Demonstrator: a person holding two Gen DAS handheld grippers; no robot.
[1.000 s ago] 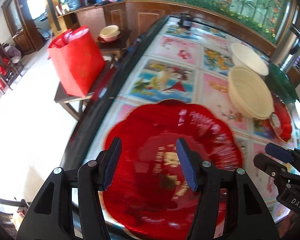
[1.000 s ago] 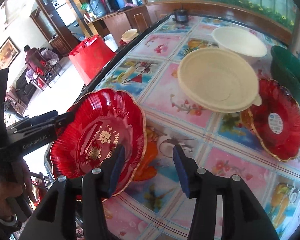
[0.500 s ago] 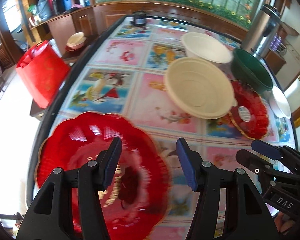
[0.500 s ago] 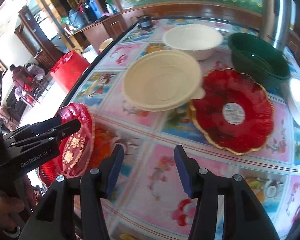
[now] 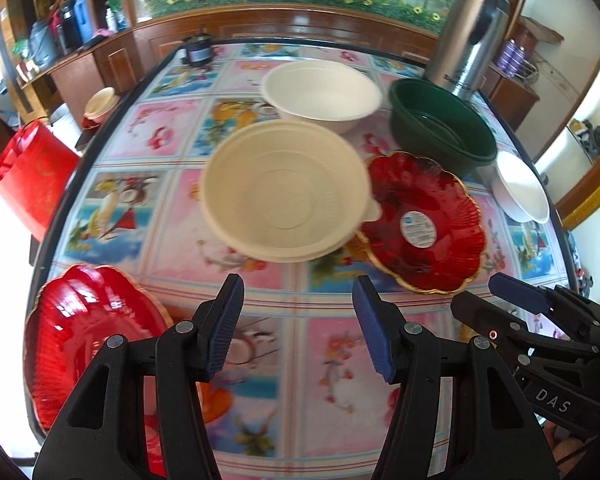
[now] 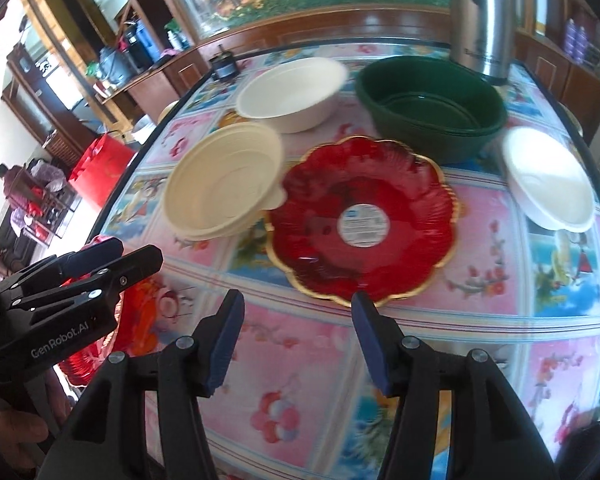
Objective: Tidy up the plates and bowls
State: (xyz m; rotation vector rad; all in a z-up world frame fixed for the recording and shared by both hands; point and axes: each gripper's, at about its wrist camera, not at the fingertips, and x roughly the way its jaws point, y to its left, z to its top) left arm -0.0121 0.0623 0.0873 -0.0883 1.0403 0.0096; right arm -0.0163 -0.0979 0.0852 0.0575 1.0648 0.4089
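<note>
Behind my left gripper (image 5: 298, 326), jaws spread and empty, a red plate (image 5: 88, 344) is half hidden; my right gripper (image 6: 298, 338), just widening, holds nothing.

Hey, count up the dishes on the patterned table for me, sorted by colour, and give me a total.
Red scalloped plates with gold rims: 2, one at the near left edge and one with a round label
Cream bowls: 1, a nested stack
White bowls: 2, one at the back and one at the right edge
Dark green bowls: 1, a nested stack
Total: 6
</note>
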